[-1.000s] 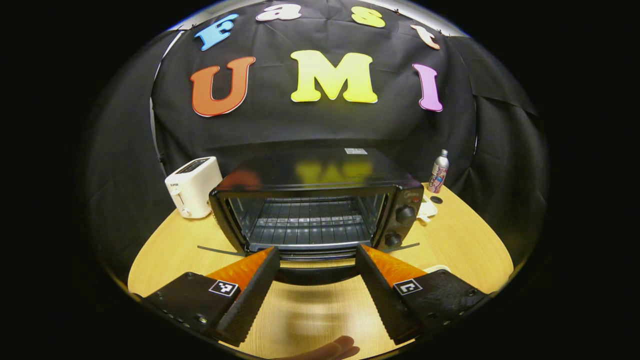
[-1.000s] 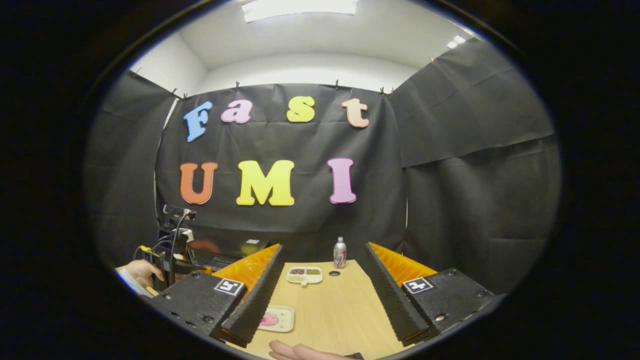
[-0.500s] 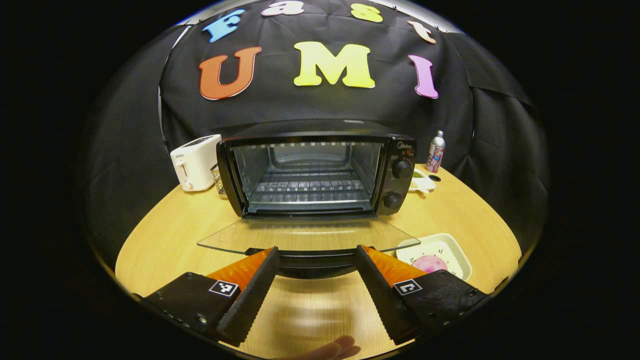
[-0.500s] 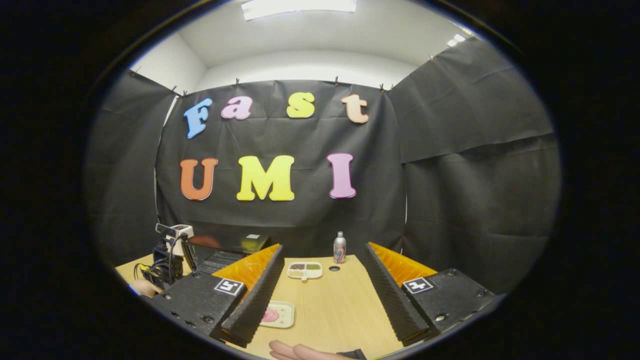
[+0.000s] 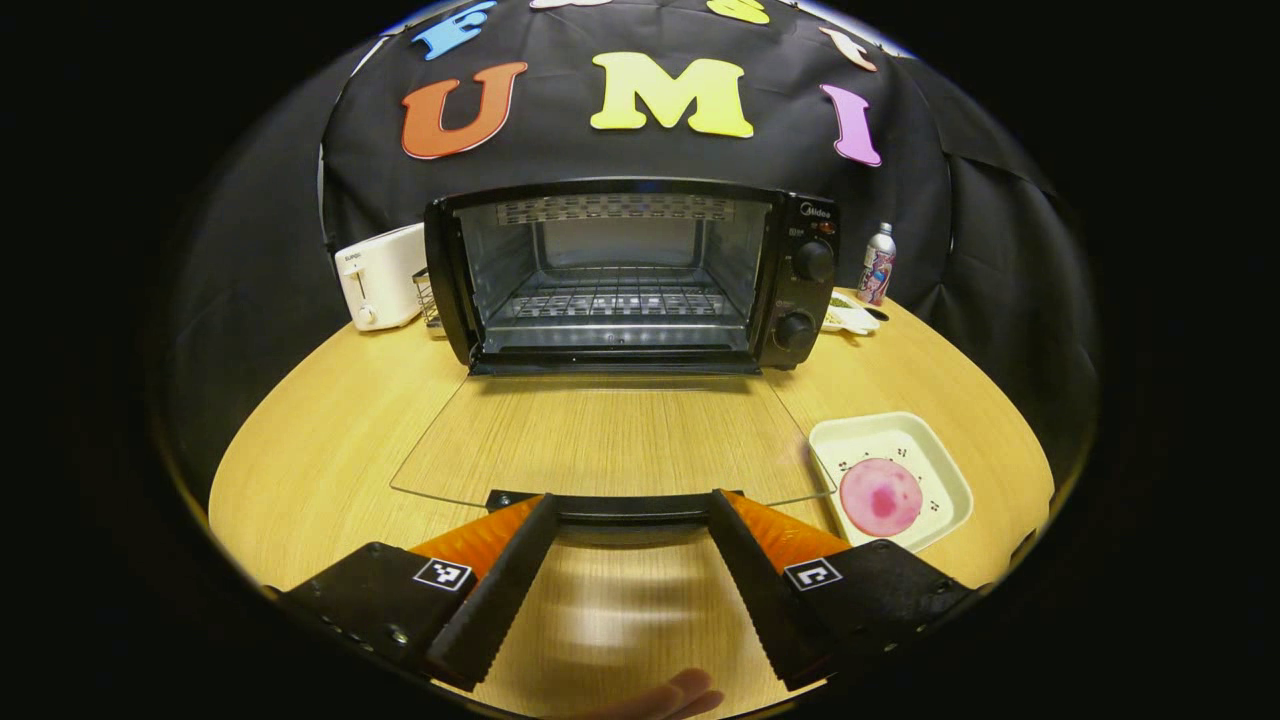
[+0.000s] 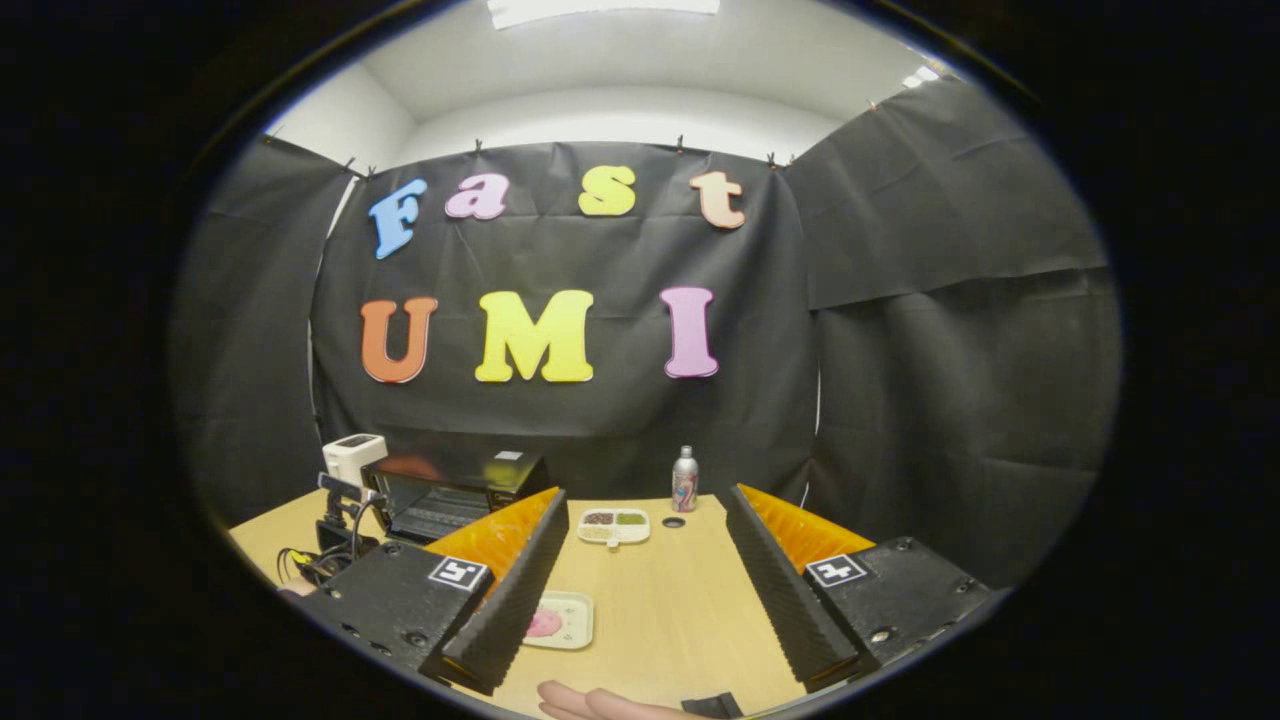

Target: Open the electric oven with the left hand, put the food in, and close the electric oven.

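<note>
The black electric oven (image 5: 620,280) stands at the back of the table with its glass door (image 5: 610,440) lying flat and open toward me. My left gripper (image 5: 630,497) is open, its two fingertips at either side of the door's dark handle (image 5: 630,512). A round pink food (image 5: 880,497) lies on a cream square plate (image 5: 935,460) right of the door. In the right gripper view the right gripper (image 6: 645,500) hangs open over the table, holding nothing, with the plate (image 6: 570,620) just beside its left finger and the oven (image 6: 450,490) far left.
A white toaster (image 5: 380,275) stands left of the oven. At the back right are a small bottle (image 5: 878,265) and a divided dish (image 6: 613,525) with a dark cap beside it. A wire rack sits inside the oven. A person's fingertips (image 6: 600,702) show at the bottom.
The oven door has swung from half open down to flat, with my left gripper following the handle downward. The plate with the food has come into the left gripper view. The right gripper has barely moved.
</note>
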Tool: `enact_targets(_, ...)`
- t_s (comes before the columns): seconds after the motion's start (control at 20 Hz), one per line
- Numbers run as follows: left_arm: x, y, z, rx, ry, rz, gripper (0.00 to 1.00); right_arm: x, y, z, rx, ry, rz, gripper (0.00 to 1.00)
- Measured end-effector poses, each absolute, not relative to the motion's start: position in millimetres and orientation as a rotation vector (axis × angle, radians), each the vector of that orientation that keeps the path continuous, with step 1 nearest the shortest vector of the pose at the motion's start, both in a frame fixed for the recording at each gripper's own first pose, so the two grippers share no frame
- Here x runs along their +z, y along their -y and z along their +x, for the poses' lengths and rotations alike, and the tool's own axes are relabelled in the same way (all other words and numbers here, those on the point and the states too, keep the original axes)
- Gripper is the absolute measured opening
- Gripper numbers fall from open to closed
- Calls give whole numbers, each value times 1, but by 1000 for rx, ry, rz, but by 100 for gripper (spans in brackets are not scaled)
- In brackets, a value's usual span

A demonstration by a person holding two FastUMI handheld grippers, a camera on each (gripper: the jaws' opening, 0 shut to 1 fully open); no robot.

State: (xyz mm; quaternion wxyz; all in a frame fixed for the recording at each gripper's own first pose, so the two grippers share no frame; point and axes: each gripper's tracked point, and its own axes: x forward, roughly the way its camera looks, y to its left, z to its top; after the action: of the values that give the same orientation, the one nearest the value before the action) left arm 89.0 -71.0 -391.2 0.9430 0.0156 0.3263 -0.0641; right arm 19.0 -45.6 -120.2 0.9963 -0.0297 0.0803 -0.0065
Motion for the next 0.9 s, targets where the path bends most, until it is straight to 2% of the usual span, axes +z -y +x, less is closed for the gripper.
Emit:
enact_targets(0.2, -385, 68, 90, -129, -623, 23, 97, -134, 38, 31, -4, -198, -71, 96)
enact_targets(0.4, -341, 70, 84, -148, -504, 12, 96, -162, 27, 58, 39, -296, -114, 96)
enact_targets(0.6, -272, 68, 64, -168, -348, -10, 96, -216, 20, 85, 101, -509, -144, 97)
enact_targets(0.9, -177, 51, 26, -180, -127, -52, 96, -318, 14, 105, 161, -917, -106, 98)
